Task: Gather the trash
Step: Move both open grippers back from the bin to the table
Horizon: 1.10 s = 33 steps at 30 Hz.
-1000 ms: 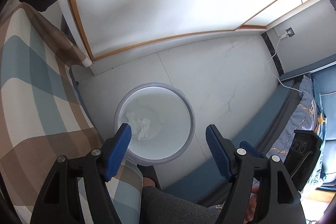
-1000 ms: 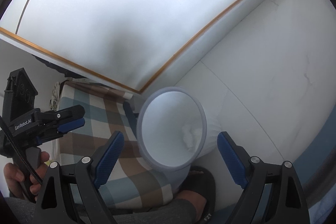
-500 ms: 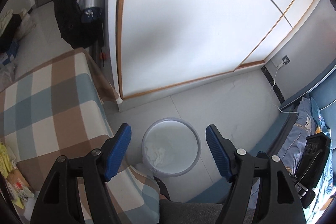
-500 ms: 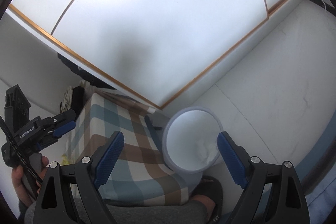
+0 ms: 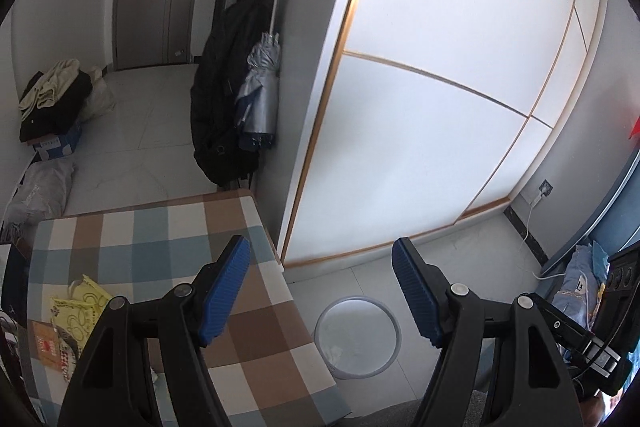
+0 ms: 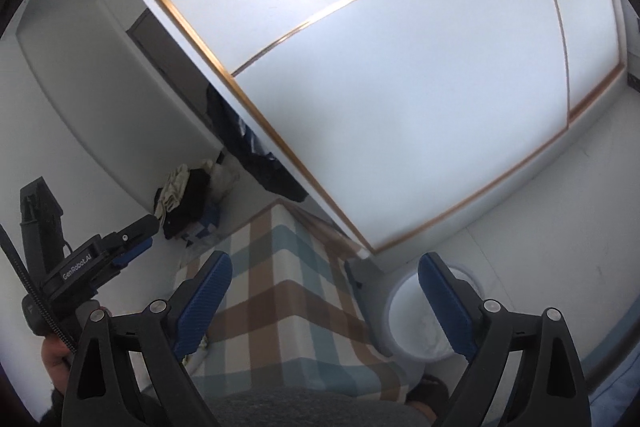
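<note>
A round white trash bin (image 5: 357,337) stands on the floor beside a table with a checked cloth (image 5: 160,247); white crumpled paper lies inside it. It also shows in the right wrist view (image 6: 412,323), partly behind a finger. My left gripper (image 5: 320,291) is open and empty, high above the table edge and bin. My right gripper (image 6: 324,303) is open and empty above the checked cloth (image 6: 280,287). A yellow wrapper (image 5: 78,307) and a brown packet (image 5: 50,345) lie on the cloth at lower left. The left gripper (image 6: 136,239) shows at left in the right wrist view.
White sliding wardrobe doors (image 5: 440,87) rise behind the bin. A dark coat and a grey umbrella (image 5: 256,95) hang by the wall. Clothes on a box (image 5: 52,107) and a grey bag (image 5: 40,187) lie on the floor. A blue bed (image 5: 592,275) is at right.
Both grippers have risen and tilted up away from the bin, which now looks small and low. The table top with the wrappers and the hallway have come into view.
</note>
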Motion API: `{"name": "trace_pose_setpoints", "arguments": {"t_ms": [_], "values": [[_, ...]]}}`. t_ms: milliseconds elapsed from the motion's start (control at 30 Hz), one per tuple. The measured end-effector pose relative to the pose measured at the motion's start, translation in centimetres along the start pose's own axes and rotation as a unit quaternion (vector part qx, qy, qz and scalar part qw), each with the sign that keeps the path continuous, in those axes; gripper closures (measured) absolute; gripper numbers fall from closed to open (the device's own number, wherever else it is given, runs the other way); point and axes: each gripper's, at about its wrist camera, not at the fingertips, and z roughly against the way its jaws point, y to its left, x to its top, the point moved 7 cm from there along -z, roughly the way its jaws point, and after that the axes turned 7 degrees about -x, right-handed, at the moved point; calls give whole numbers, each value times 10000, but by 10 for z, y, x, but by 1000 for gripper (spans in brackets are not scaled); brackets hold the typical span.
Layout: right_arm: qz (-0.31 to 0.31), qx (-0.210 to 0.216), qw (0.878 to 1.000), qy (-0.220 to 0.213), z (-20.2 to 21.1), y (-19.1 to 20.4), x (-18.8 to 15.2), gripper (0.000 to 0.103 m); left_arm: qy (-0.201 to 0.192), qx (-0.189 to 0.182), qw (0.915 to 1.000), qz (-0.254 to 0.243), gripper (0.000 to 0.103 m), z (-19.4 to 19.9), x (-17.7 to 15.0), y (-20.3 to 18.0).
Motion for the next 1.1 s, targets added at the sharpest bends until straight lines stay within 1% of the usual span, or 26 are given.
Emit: {"name": "trace_pose_setpoints", "arguments": {"t_ms": [100, 200, 267, 333, 367, 467, 600, 700, 800, 833, 867, 933, 1033, 1100], "values": [[325, 221, 9991, -130, 2, 38, 6, 3, -269, 95, 9996, 46, 33, 22, 7, 15], [574, 403, 9974, -139, -2, 77, 5, 3, -485, 212, 9985, 160, 33, 39, 13, 33], [629, 490, 9968, -106, -8, 96, 0, 3, -502, 264, 9980, 273, 33, 48, 13, 47], [691, 577, 9959, -57, -16, 116, -4, 3, -602, 273, 9970, 411, 33, 60, 14, 63], [736, 603, 9955, -37, -11, 123, -12, 3, -649, 326, 9963, 453, 33, 65, 13, 69], [914, 677, 9935, 40, -18, 149, -22, 3, -759, 445, 9949, 486, 33, 83, 13, 96], [1193, 716, 9902, 145, -33, 181, -38, 3, -756, 641, 9939, 489, 33, 97, 10, 123], [1434, 582, 9874, 327, -52, 198, -51, 2, -747, 811, 9922, 575, 33, 107, 5, 148], [1533, 528, 9860, 387, -62, 213, -60, 2, -652, 974, 9908, 679, 32, 112, -4, 174], [1563, 526, 9855, 408, -63, 219, -65, 2, -604, 1015, 9905, 707, 28, 112, -7, 182], [1624, 542, 9842, 455, -67, 225, -70, 2, -514, 1070, 9902, 732, 20, 110, -11, 191], [1803, 554, 9804, 575, -74, 238, -80, 2, -314, 1243, 9881, 848, 20, 103, -19, 211], [2112, 442, 9735, 752, -88, 255, -98, 2, -207, 1313, 9849, 1107, 20, 100, -31, 236], [2173, 408, 9706, 951, -100, 263, -110, 2, -197, 1261, 9830, 1318, 20, 101, -38, 251]]}}
